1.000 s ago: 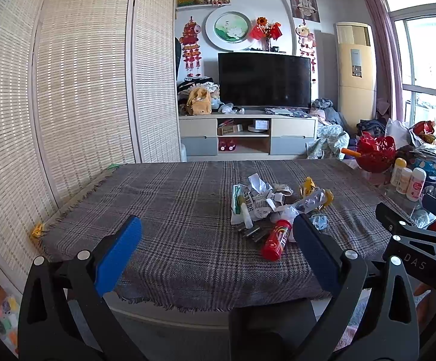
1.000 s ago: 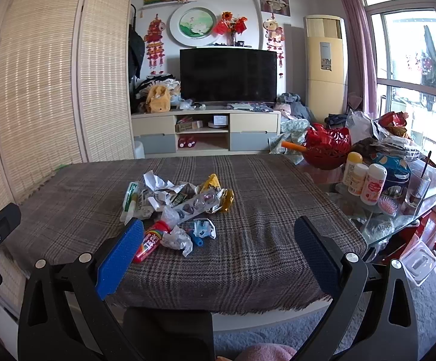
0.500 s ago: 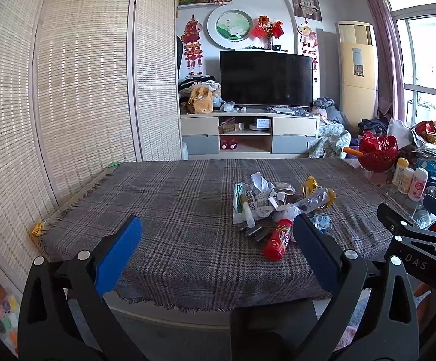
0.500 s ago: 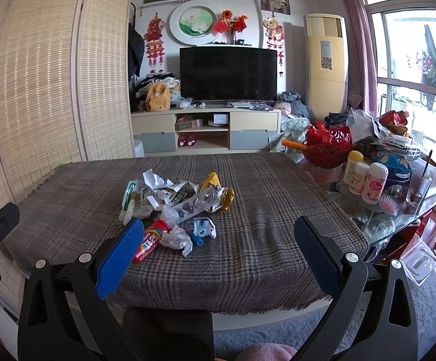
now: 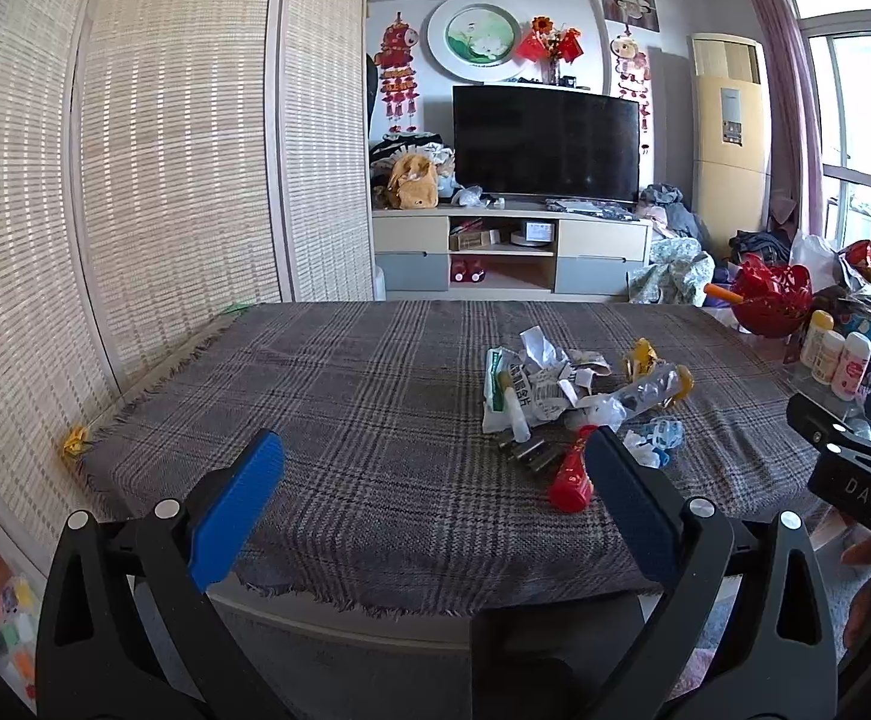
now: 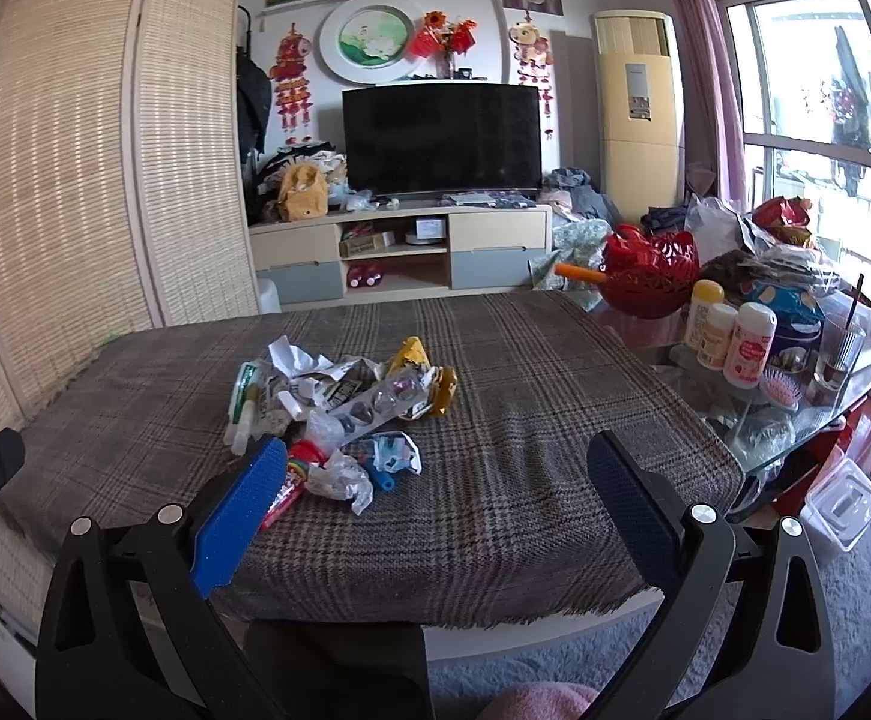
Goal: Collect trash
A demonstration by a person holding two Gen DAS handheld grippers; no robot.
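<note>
A heap of trash (image 5: 561,396) lies on the plaid-covered table (image 5: 345,396): crumpled paper, wrappers, a clear blister pack, a yellow bag and a red tube (image 5: 570,474). The heap also shows in the right wrist view (image 6: 345,402), with the red tube (image 6: 291,483) at its near edge. My left gripper (image 5: 432,480) is open and empty, near the table's front edge, left of the heap. My right gripper (image 6: 435,480) is open and empty, near the front edge, right of the heap.
A glass side table (image 6: 795,384) with bottles, a cup and a red basket (image 6: 651,276) stands to the right. A TV unit (image 5: 513,246) is at the far wall. A reed screen (image 5: 135,180) runs along the left. A clear bin (image 6: 843,498) sits on the floor.
Both grippers have crept slightly forward toward the table. The trash has not moved and both stay open.
</note>
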